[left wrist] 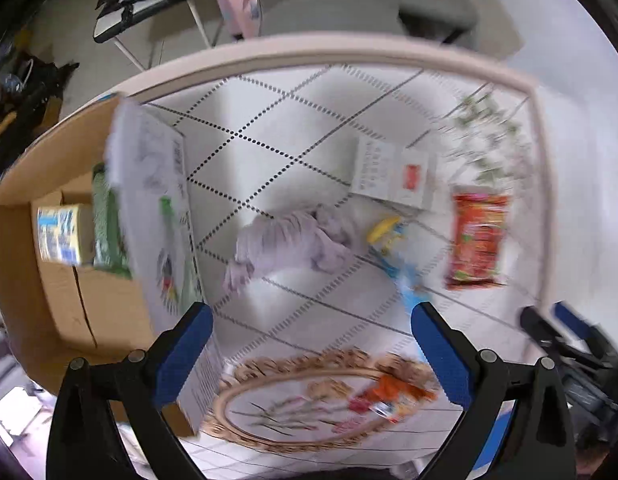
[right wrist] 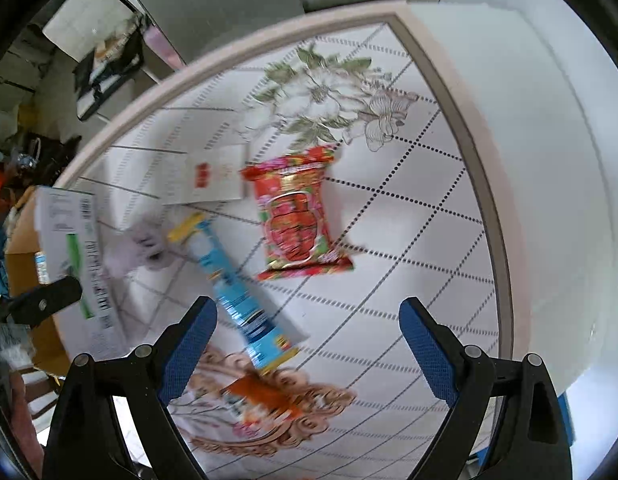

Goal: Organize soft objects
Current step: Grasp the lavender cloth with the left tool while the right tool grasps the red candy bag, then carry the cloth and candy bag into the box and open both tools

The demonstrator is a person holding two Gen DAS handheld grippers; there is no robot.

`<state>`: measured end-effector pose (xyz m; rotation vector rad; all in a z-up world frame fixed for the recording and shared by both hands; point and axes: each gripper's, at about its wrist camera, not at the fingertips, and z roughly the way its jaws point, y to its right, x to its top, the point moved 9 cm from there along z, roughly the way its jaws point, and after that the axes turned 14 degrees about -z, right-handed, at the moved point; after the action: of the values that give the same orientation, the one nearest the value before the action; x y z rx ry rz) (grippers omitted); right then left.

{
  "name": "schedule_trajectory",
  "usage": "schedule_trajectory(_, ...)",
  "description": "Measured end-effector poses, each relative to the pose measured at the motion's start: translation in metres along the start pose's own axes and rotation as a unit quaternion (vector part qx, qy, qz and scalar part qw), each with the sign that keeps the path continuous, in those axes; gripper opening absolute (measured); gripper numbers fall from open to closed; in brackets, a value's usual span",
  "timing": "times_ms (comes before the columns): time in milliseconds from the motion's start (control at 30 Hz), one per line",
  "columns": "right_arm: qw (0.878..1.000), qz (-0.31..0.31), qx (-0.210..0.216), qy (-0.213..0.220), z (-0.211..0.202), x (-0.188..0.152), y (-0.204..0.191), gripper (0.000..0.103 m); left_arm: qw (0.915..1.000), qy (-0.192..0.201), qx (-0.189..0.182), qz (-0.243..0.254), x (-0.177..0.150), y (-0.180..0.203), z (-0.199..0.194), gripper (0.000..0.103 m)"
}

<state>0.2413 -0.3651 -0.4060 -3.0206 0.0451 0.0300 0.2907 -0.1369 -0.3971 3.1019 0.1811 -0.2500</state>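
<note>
A crumpled lilac cloth (left wrist: 297,240) lies mid-table; it also shows in the right wrist view (right wrist: 143,248). A blue and yellow tube-shaped pack (right wrist: 237,288) lies beside it, also seen in the left wrist view (left wrist: 393,248). A red snack bag (right wrist: 299,216) lies further right, also in the left wrist view (left wrist: 479,236). A small orange packet (right wrist: 265,396) lies near the front, also in the left wrist view (left wrist: 393,394). My left gripper (left wrist: 311,356) is open and empty above the table, short of the cloth. My right gripper (right wrist: 307,356) is open and empty above the tube's near end.
A cardboard box (left wrist: 65,272) at the table's left holds a tin (left wrist: 63,234), a green item (left wrist: 107,224) and a white printed carton (left wrist: 157,220). White cards (left wrist: 393,174) lie behind the cloth. The right gripper's body (left wrist: 569,348) shows at right. Chairs stand beyond the table edge (left wrist: 309,46).
</note>
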Motion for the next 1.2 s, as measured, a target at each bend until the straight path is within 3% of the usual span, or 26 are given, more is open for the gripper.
schedule_trajectory(67,1.0,-0.008,-0.002,-0.011,0.013,0.011,0.002,0.094,0.9991,-0.019,0.036,0.014,0.012,0.0,0.022,0.102)
schedule_trajectory(167,0.999,-0.019,0.003,-0.025,0.029,0.024,0.005,0.094,0.9968,-0.048,0.062,0.015,0.025,-0.003,0.048,0.102)
schedule_trajectory(433,0.998,-0.015,0.025,-0.058,0.071,0.044,0.006,0.094,0.9928,-0.09,0.079,0.006,0.032,-0.001,0.093,0.101)
schedule_trajectory(533,0.997,0.001,0.031,-0.068,0.086,0.047,0.007,0.094,0.9935,-0.074,0.086,0.005,0.032,-0.003,0.099,0.08)
schedule_trajectory(600,0.996,0.011,0.04,-0.073,0.095,0.048,0.005,0.094,0.9948,-0.06,0.083,0.005,0.03,-0.003,0.098,0.07)
schedule_trajectory(633,0.996,0.016,0.044,-0.076,0.1,0.048,0.004,0.093,0.995,-0.056,0.083,0.004,0.029,-0.004,0.097,0.06)
schedule_trajectory(733,0.995,0.023,0.046,-0.085,0.112,0.046,-0.001,0.086,0.9966,-0.058,0.058,-0.002,0.019,-0.005,0.095,0.056)
schedule_trajectory(833,0.997,0.015,0.015,-0.081,0.112,0.047,-0.004,0.069,0.9973,-0.057,0.045,-0.006,0.016,-0.009,0.09,0.055)
schedule_trajectory(867,0.997,0.014,0.016,-0.079,0.111,0.047,-0.007,0.055,0.9975,-0.054,0.045,-0.008,0.015,-0.01,0.088,0.055)
schedule_trajectory(900,0.997,0.016,0.014,-0.08,0.11,0.047,-0.008,0.052,0.9977,-0.051,0.043,-0.009,0.013,-0.011,0.086,0.055)
schedule_trajectory(1200,0.997,0.033,0.02,-0.067,0.083,0.023,-0.004,0.047,0.9997,-0.019,-0.011,0.007,-0.015,-0.009,0.041,0.054)
